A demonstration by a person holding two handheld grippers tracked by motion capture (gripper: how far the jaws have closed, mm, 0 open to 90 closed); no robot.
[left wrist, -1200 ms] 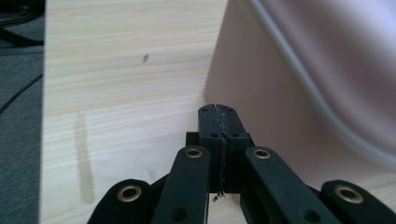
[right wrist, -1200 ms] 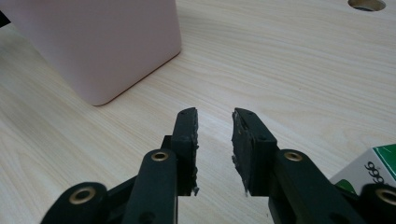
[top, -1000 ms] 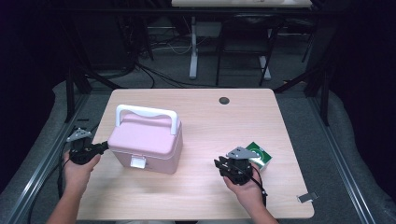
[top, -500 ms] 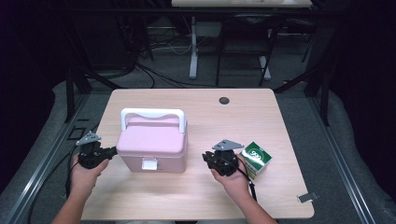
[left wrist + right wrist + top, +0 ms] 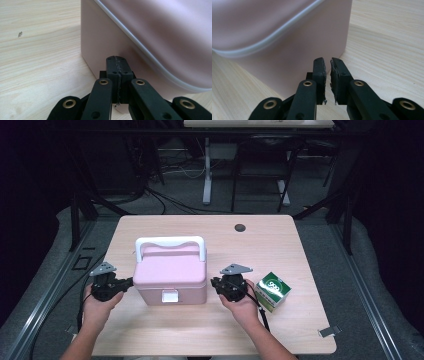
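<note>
A pink lidded box (image 5: 170, 272) with a white handle (image 5: 170, 241) stands on the wooden table (image 5: 260, 250), its white latch (image 5: 170, 296) facing the person. My left gripper (image 5: 127, 283) is shut, its tips against the box's left wall (image 5: 150, 30); the pads (image 5: 116, 60) meet with nothing between them. My right gripper (image 5: 215, 283) is at the box's right wall (image 5: 274, 37). Its jaws (image 5: 327, 61) have just been closing and stand a narrow gap apart, holding nothing.
A small green carton (image 5: 272, 290) lies just right of the right hand. A dark round hole (image 5: 240, 227) sits near the table's far edge. A small metal clip (image 5: 327, 331) lies at the front right corner. Cables trail off the left edge.
The pink box has slid right and turned square to the table. The left gripper followed it rightward. The right gripper moved left, away from the green carton, to the box's right side.
</note>
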